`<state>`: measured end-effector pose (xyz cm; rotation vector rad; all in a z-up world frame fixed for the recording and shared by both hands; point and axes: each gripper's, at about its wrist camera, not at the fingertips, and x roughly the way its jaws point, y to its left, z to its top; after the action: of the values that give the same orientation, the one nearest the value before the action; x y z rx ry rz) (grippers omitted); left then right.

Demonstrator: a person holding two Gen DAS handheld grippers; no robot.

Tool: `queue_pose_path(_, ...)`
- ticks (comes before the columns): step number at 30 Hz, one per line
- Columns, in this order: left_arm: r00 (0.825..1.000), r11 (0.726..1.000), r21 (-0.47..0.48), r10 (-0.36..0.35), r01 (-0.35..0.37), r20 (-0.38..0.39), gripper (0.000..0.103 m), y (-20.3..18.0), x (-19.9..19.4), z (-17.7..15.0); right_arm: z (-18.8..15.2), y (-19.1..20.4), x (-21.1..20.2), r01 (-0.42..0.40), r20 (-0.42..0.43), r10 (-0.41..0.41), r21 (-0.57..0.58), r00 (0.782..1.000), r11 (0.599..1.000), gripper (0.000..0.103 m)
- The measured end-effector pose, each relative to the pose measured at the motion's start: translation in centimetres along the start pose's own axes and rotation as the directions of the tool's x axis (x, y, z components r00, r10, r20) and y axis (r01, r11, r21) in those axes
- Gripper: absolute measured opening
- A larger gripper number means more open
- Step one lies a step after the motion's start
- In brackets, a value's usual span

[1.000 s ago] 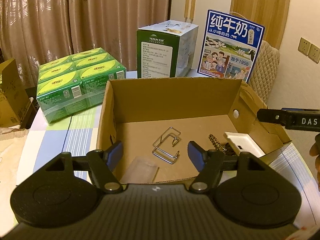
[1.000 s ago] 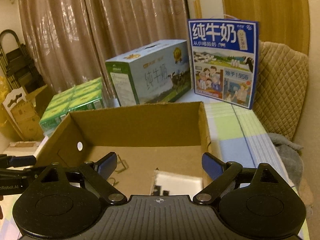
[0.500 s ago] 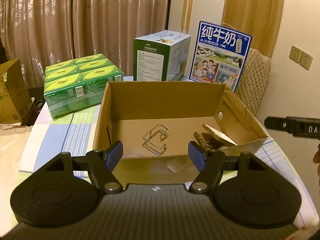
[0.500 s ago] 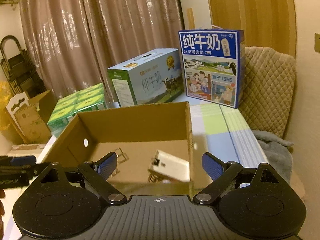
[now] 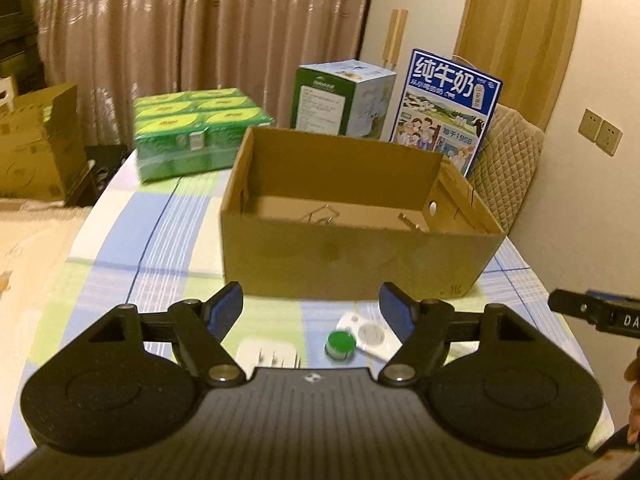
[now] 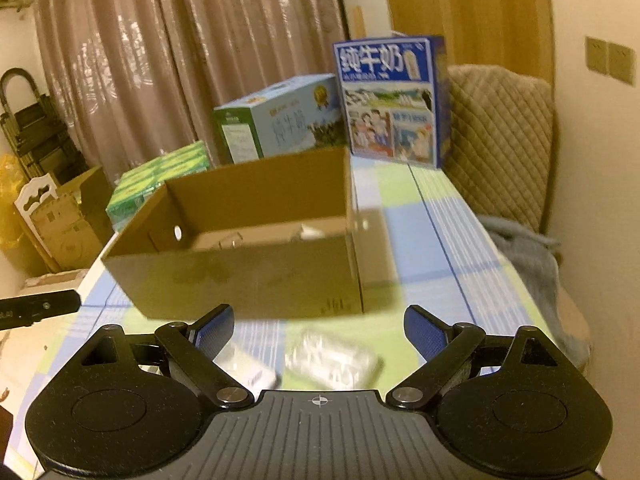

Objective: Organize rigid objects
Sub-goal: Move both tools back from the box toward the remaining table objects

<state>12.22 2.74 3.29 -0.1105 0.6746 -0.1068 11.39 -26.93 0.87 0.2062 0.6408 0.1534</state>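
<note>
An open cardboard box (image 5: 352, 256) stands on the checked tablecloth; it also shows in the right wrist view (image 6: 248, 276). Inside lie a wire clip (image 5: 320, 216) and a white item (image 6: 310, 233). My left gripper (image 5: 311, 306) is open and empty, held back from the box above a green cap (image 5: 340, 345), a white flat pack (image 5: 370, 336) and a white plug (image 5: 267, 356). My right gripper (image 6: 319, 326) is open and empty above a clear plastic pack (image 6: 332, 360) and a white block (image 6: 248, 366).
Green drink cartons (image 5: 200, 132), a green-white milk case (image 5: 340, 96) and a blue milk carton (image 5: 444, 112) stand behind the box. A padded chair (image 6: 504, 136) with grey cloth (image 6: 524, 248) is right of the table. Brown boxes (image 5: 36, 140) stand on the left.
Both grippers have pulled back from over the box to in front of its near wall. The white item has dropped inside the box. Small objects on the cloth have come into view.
</note>
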Motion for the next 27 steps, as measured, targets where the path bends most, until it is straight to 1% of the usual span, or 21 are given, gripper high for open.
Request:
queue_pose_path(4,1.0,1.0,-0.013,0.028,-0.029,-0.007,0.072,-0.1,-1.7,-2.4,-2.6,0.2,-1.7,0.003,-0.011,-0.002,0.018,1.0,1.0,0.089)
queue_pose_path(8,0.999,0.999,-0.035,0.025,-0.026,-0.027,0.074,-0.3,-2.9,-4.6,-4.9,0.6,-3.0,0.01,-0.026,-0.01,0.001,1.0,1.0,0.089)
queue_pose_path(11,0.999,0.999,-0.041,0.018,-0.019,-0.041,0.075,-0.4,-3.4,-5.7,-6.7,0.7,-3.4,0.035,-0.04,-0.036,-0.031,0.999,0.999,0.089)
queue_pose_path(13,0.999,0.999,-0.04,0.018,-0.02,-0.048,0.075,-0.4,-3.6,-6.2,-7.6,0.2,-3.5,0.036,-0.061,-0.037,-0.01,0.997,0.999,0.089)
queue_pose_path(16,0.998,0.999,-0.045,0.015,-0.018,-0.054,0.075,-0.4,-3.5,-6.6,-8.1,-0.4,-3.7,0.046,-0.074,-0.045,0.017,0.996,0.999,0.089)
queue_pose_path(21,0.999,0.999,-0.046,0.006,-0.008,-0.051,0.075,-0.6,-3.4,-6.7,-7.7,-0.7,-4.0,0.046,-0.066,-0.044,0.026,0.997,0.999,0.089)
queue_pose_path(27,0.999,0.999,-0.039,0.012,-0.014,-0.05,0.076,-0.5,-3.0,-6.7,-7.5,-0.6,-3.7,0.048,-0.065,-0.047,0.025,0.997,0.999,0.089)
